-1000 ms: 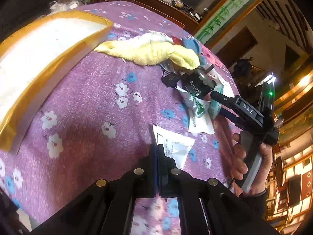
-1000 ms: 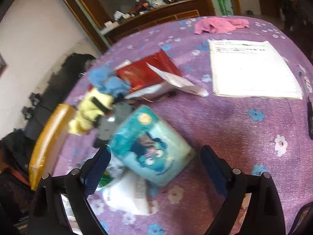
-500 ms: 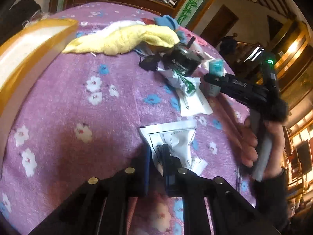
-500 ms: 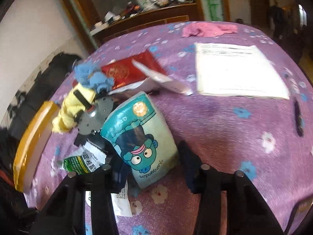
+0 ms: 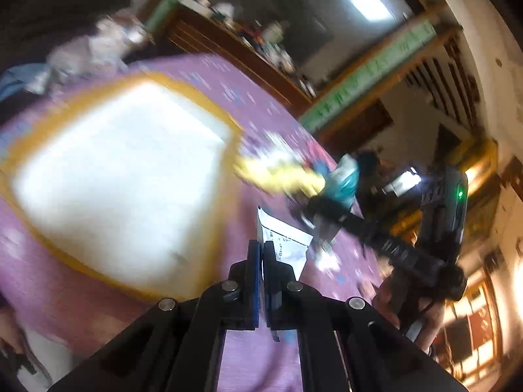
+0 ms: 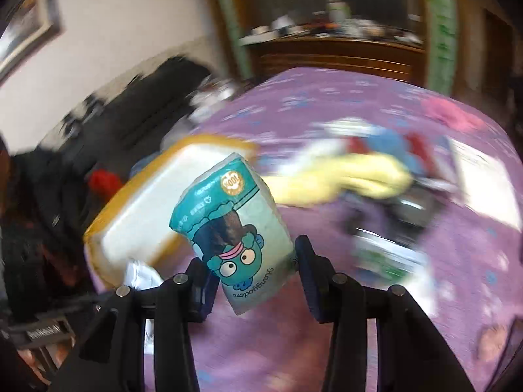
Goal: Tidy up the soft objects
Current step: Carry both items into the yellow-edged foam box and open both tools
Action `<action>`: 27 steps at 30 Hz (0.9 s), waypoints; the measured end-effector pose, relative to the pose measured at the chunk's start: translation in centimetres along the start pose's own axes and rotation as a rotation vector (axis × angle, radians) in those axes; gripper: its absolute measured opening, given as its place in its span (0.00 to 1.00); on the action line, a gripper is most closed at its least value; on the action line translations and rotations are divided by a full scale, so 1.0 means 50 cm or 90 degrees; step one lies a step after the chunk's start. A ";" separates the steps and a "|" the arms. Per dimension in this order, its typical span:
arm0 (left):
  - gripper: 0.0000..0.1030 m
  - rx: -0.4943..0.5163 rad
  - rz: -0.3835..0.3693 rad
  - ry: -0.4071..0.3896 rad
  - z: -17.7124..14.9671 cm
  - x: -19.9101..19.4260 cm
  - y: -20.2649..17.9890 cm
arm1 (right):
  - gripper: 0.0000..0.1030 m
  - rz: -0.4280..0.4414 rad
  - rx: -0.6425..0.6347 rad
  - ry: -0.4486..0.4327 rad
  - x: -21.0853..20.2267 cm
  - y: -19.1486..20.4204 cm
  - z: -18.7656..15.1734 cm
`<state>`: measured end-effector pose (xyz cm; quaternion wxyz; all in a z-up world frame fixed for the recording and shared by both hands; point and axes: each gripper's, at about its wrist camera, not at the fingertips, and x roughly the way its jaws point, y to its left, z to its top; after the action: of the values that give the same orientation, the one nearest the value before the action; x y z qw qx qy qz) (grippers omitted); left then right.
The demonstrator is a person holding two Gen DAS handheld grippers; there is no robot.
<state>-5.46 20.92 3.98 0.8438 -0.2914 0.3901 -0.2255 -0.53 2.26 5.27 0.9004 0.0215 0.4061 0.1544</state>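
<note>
1. The right gripper (image 6: 255, 271) is clamping a teal tissue pack (image 6: 235, 228) with a cartoon face; the pack is standing up between the pads, lifted clear of the purple cloth (image 6: 376, 310). Its jaws have just been closing, and they are standing partly apart around the pack.
2. The left gripper (image 5: 261, 254) is pinching the edge of a white printed packet (image 5: 284, 241), jaws clenched tight on it, with the packet sticking out past the fingertips above the cloth.
3. A yellow-rimmed box (image 5: 114, 176) with a pale white inside is sitting on the cloth, just beyond and left of both grippers. Blur is hiding any detail inside it; nothing is showing in it but white.
4. A yellow towel (image 6: 343, 179) is lying in a heap beside the box's far corner, with blue and red items bunched behind it, too smeared to name.
5. In the left view, the right gripper is holding the pack near the towel, and a hand (image 5: 421, 313) is gripping its handle.
6. A white sheet (image 6: 483, 179) is lying at the right of the cloth.
</note>
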 end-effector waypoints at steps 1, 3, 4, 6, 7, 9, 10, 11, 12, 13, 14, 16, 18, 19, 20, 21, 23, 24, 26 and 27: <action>0.00 -0.009 0.007 -0.010 0.018 -0.013 0.019 | 0.42 -0.008 -0.026 0.011 0.026 0.035 0.016; 0.00 -0.017 0.024 -0.022 0.058 -0.022 0.057 | 0.43 -0.019 -0.072 0.035 0.080 0.099 0.047; 0.00 -0.020 0.035 -0.016 0.079 -0.014 0.077 | 0.43 -0.022 -0.090 0.045 0.104 0.126 0.062; 0.00 -0.023 0.046 -0.002 0.103 0.004 0.106 | 0.43 -0.031 -0.112 0.063 0.148 0.160 0.083; 0.00 -0.021 0.058 0.006 0.114 0.017 0.117 | 0.44 -0.036 -0.121 0.077 0.176 0.173 0.090; 0.00 -0.010 0.102 0.015 0.133 0.038 0.135 | 0.44 -0.050 -0.124 0.104 0.224 0.181 0.094; 0.00 -0.007 0.110 0.018 0.139 0.041 0.142 | 0.45 -0.055 -0.118 0.120 0.249 0.182 0.092; 0.00 -0.001 0.117 0.023 0.144 0.047 0.150 | 0.45 -0.058 -0.112 0.130 0.265 0.187 0.086; 0.00 0.003 0.128 0.029 0.148 0.054 0.157 | 0.48 -0.063 -0.104 0.139 0.280 0.188 0.079; 0.00 0.008 0.137 0.037 0.148 0.061 0.162 | 0.51 -0.068 -0.098 0.143 0.284 0.189 0.072; 0.01 0.014 0.149 0.051 0.148 0.071 0.166 | 0.52 -0.069 -0.092 0.139 0.287 0.189 0.068; 0.04 0.022 0.171 0.064 0.146 0.082 0.173 | 0.56 -0.061 -0.085 0.126 0.283 0.193 0.068; 0.21 0.025 0.176 0.057 0.140 0.076 0.174 | 0.62 -0.046 -0.074 0.119 0.274 0.198 0.067; 0.27 0.024 0.170 0.047 0.134 0.068 0.172 | 0.66 -0.039 -0.066 0.116 0.271 0.197 0.071; 0.39 0.030 0.169 0.035 0.127 0.059 0.165 | 0.69 -0.032 -0.051 0.107 0.262 0.191 0.070; 0.50 0.041 0.170 0.020 0.122 0.051 0.158 | 0.78 -0.029 -0.042 0.101 0.258 0.184 0.073; 0.58 0.063 0.196 -0.007 0.111 0.037 0.139 | 0.83 -0.015 -0.021 0.079 0.237 0.177 0.071; 0.63 0.069 0.210 -0.018 0.105 0.030 0.131 | 0.83 -0.014 -0.014 0.073 0.226 0.173 0.068; 0.68 0.072 0.221 -0.024 0.093 0.019 0.118 | 0.83 -0.004 -0.015 0.064 0.208 0.166 0.063; 0.68 0.064 0.230 -0.021 0.088 0.016 0.116 | 0.83 0.006 -0.017 0.058 0.193 0.162 0.059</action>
<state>-0.65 26.04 2.02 0.8903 -0.1779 0.4106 -0.0849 5.54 13.05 1.56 0.8806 0.0039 0.4443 0.1647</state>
